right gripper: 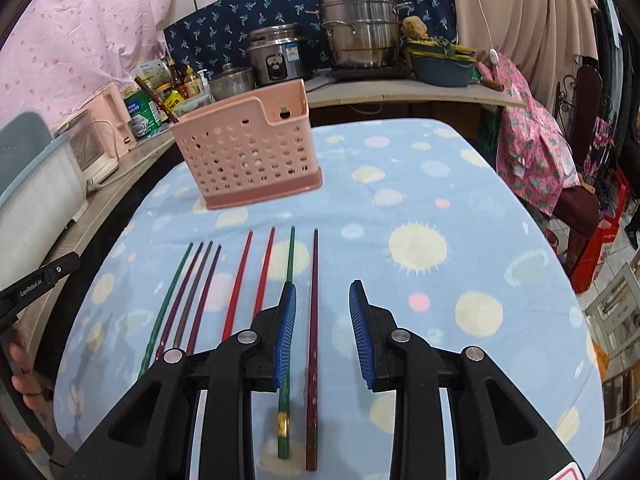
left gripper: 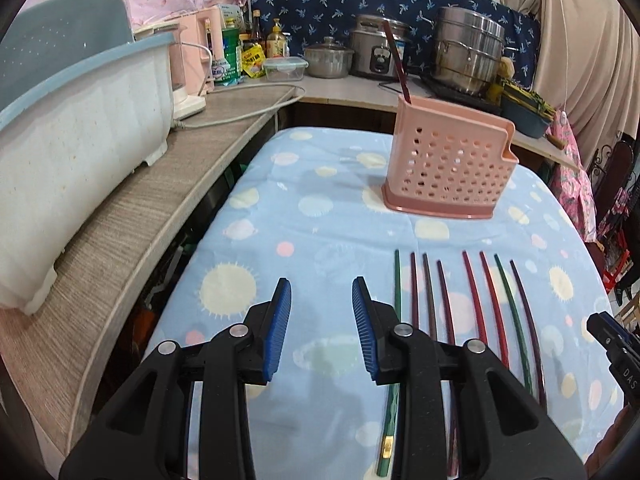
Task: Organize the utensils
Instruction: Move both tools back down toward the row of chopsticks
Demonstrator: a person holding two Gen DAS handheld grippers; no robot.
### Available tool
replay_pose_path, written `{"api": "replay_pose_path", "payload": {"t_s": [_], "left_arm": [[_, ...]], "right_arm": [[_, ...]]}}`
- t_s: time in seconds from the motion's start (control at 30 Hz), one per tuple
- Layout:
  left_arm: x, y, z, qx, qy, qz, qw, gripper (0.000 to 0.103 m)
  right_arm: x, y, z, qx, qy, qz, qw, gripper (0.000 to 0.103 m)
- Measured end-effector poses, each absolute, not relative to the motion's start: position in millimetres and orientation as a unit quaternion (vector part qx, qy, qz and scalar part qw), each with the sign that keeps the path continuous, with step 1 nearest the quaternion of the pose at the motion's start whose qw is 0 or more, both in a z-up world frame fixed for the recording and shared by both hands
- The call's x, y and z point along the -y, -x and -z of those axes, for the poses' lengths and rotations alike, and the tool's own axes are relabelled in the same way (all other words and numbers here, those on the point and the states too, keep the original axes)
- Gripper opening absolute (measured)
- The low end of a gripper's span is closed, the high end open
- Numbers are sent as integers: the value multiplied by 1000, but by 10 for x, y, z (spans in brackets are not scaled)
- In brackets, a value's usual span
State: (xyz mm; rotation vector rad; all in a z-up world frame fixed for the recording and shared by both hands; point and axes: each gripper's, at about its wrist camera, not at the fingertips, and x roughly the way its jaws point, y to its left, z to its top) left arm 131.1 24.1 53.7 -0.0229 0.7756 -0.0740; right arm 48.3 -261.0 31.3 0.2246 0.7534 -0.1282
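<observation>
Both grippers hang over the near part of the surface point(left gripper: 328, 208), which wears a blue cloth printed with pale dots and suns. The left gripper point(left gripper: 322, 328) has its blue pads spread with a clear gap, holding and touching nothing; only bare cloth shows between them. The right gripper point(right gripper: 323, 328) is spread about as wide, also holding nothing; a dark red chopstick point(right gripper: 312, 360) lies on the cloth in line with the gap, and a green chopstick point(right gripper: 289, 276) passes under its left pad. Neither pad visibly presses on a stick. Eight chopsticks point(left gripper: 472, 300) lie side by side in a row, tips pointing toward the far edge, in the near right part of the surface as the left view shows it. The pink holder point(left gripper: 448, 168) stands upright near the far edge, well apart from the row, with one dark stick point(left gripper: 396, 68) leaning out of it. Between row and holder the cloth is open. Along the left edge runs a counter point(left gripper: 120, 208) carrying a white tub point(left gripper: 80, 140); beyond the far edge, pots point(left gripper: 468, 52) crowd a shelf. The right half of the surface is bare up to its right edge.
</observation>
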Motion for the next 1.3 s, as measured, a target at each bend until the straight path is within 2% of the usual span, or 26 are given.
{"api": "replay_pose_path", "payload": {"t_s": [0.77,0.97,1.1,1.2,1.3], "left_arm": [[-214,-888,21,-441,-5,48,896,31],[-187,-799,47,-441,-7,54,896,43],[-166,-763,68,-444,-9,58,894,44],[-139,-728,78,-444,-10,63,894,52],[-107,-695,96,-446,-14,70,892,53]], "right_arm": [[2407,-104,167,-415,-102,54,903,28],[2418,-56,210,-418,-105,56,900,28],[2425,-24,238,-419,-107,57,900,28],[2422,-11,258,-421,-106,58,899,28],[2432,-3,276,-422,-105,61,898,28]]}}
